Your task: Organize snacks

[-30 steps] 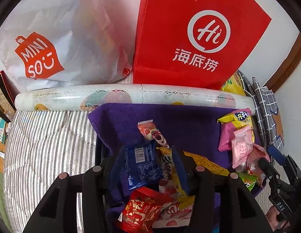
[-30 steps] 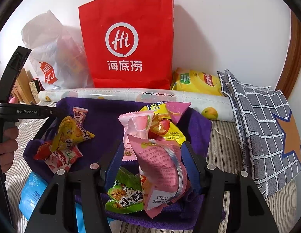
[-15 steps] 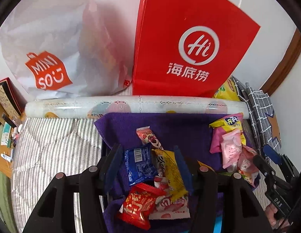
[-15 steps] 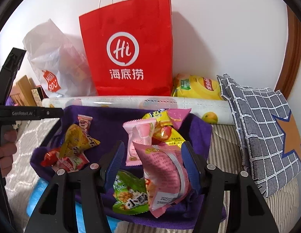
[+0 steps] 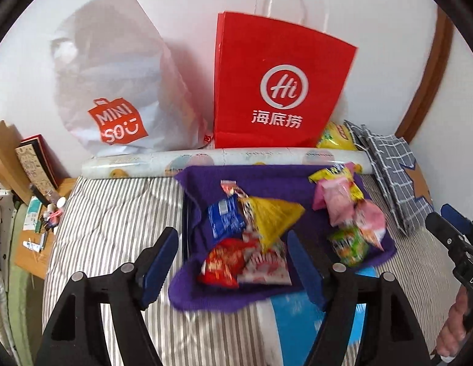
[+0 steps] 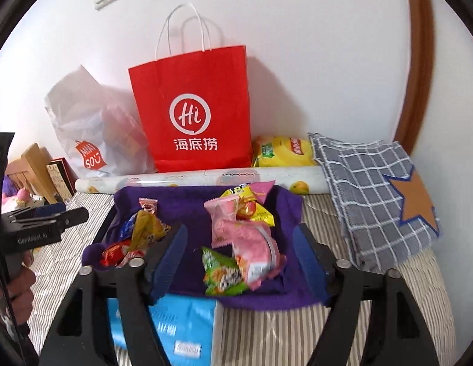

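Note:
Two heaps of snack packets lie on a purple cloth (image 5: 206,180). The left heap holds a blue packet (image 5: 225,216), a yellow packet (image 5: 273,216) and a red packet (image 5: 221,262). The right heap holds pink packets (image 6: 251,238) and a green packet (image 6: 221,274). My left gripper (image 5: 231,262) hovers above the left heap, jaws opening, its pads touching nothing. Over the right heap, my right gripper (image 6: 241,257) is also opening and grips nothing. Each gripper shows at the edge of the other's view, held by a hand.
A red paper bag (image 6: 193,113), a white plastic bag (image 5: 114,91) and a patterned roll (image 5: 221,158) stand at the back wall. A checked cushion (image 6: 373,195) and a yellow chip bag (image 6: 282,149) lie at the right. A blue pack (image 6: 181,326) sits under the cloth's near edge on striped bedding (image 5: 114,228).
Both grippers have pulled back and risen, and their jaws have widened. The blue packet and the pink packet that sat between the fingers now lie on the cloth below.

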Available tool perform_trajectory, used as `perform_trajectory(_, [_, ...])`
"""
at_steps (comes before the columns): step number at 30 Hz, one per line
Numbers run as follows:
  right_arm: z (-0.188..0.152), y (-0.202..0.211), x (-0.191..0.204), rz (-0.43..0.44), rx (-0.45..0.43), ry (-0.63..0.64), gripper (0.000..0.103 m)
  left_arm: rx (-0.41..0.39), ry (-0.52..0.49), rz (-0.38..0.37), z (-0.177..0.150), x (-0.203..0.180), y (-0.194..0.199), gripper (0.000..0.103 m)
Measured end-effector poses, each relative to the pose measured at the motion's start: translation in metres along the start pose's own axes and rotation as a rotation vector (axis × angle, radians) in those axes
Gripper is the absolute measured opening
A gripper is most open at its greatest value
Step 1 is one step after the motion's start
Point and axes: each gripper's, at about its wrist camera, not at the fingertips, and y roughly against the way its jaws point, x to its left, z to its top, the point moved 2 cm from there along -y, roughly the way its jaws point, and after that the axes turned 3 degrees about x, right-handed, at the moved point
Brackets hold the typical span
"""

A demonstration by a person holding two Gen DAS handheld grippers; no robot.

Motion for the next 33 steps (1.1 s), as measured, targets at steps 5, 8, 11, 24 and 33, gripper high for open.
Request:
perform_trajectory(5, [-0.015, 0.035, 0.006, 0.024, -0.003, -0.022, 0.076, -0.032, -0.028, 0.010, -0.033, -0.013, 0.034, 0.079])
perform_trajectory(8, [-0.026, 0.057, 0.011, 0.036, -0.004, -0.024, 0.076, -0.049, -0.032, -0.006, -0.050, -0.017, 0.055, 0.082])
perform_trajectory(11, [-0.040, 0.081, 0.015, 0.002, -0.018, -0.008, 0.076, -0.073, -0.027, -0.020, -0.067, -0.020, 0.078, 0.086])
perform_trajectory(24, [-0.096, 0.153, 0.007, -0.088, -0.080, -0.023, 0.103, -0.167, -0.054, 0.005, -0.121, -0.047, 0.138, 0.095])
perform_trajectory(33, [-0.110, 0.169, -0.004, -0.086, -0.086, -0.085, 0.103, -0.185, -0.053, 0.011, -0.132, -0.053, 0.154, 0.096])
